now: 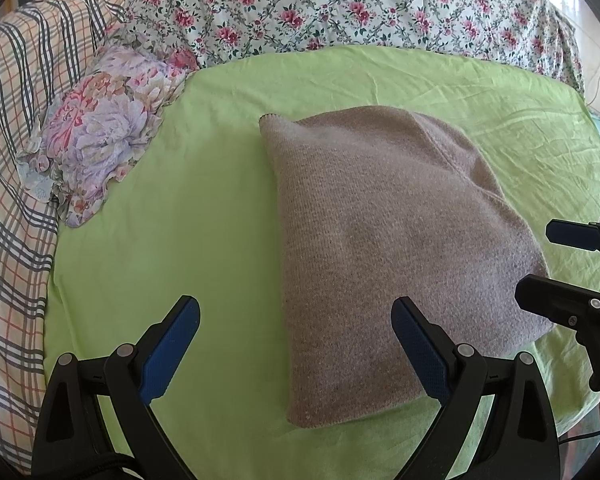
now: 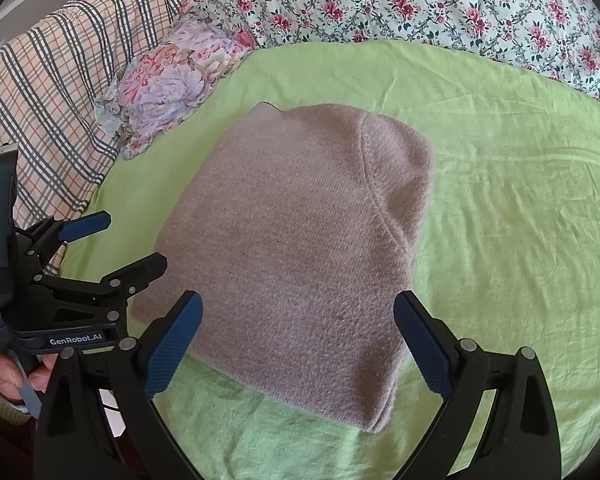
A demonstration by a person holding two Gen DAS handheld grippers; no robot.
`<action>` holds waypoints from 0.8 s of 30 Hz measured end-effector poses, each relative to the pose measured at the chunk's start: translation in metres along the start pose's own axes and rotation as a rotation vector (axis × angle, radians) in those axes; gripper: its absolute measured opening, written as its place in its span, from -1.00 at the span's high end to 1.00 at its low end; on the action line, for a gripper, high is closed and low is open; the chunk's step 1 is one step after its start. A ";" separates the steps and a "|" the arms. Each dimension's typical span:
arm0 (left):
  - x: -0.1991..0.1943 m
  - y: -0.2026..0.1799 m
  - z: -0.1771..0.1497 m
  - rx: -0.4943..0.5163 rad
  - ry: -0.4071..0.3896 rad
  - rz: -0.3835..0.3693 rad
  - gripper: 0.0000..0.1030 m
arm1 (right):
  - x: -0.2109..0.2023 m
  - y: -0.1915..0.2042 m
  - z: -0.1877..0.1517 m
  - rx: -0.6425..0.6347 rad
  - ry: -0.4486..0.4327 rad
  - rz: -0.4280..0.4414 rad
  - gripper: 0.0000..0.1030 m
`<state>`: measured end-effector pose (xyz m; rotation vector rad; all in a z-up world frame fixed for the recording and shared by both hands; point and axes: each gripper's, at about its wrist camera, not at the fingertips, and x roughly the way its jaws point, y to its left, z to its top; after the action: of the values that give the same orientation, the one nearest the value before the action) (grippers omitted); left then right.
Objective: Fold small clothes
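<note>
**Both claws spread, knit piece lay dead ahead**

The grey-pink knit garment sat flat on the green sheet, already doubled into a thick pad by the look of it, and nobody had hold of it. The left gripper hung wide open, fingers well apart, empty. In its own view the near edge of the knit lay at about 1 o'clock, with the right-hand blue pad over the cloth and the other pad over bare sheet. So that claw straddled the garment's left edge.

The right gripper was spread just as wide, pinching nothing, and the garment ran straight off toward 12 o'clock between its fingers. Long axis: near to far, from the claws up toward the floral quilt, leaning slightly left at the far corner.

In the right wrist view the left gripper showed at 9 o'clock, beside the knit's left corner. My read: both were about equally near the front hem, so a two-handed lift of that hem toward 12 o'clock looked the likely fold. The flowered pillow sat clear at 10 o'clock.
</note>
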<state>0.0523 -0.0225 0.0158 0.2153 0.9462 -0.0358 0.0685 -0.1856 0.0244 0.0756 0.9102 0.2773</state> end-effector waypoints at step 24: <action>0.007 0.002 0.016 -0.029 -0.010 0.025 -0.87 | 0.009 -0.019 0.008 0.058 -0.009 0.000 -0.87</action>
<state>0.0690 -0.0229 0.0194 0.2000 0.9330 -0.0004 0.0840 -0.2013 0.0194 0.1299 0.9096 0.2506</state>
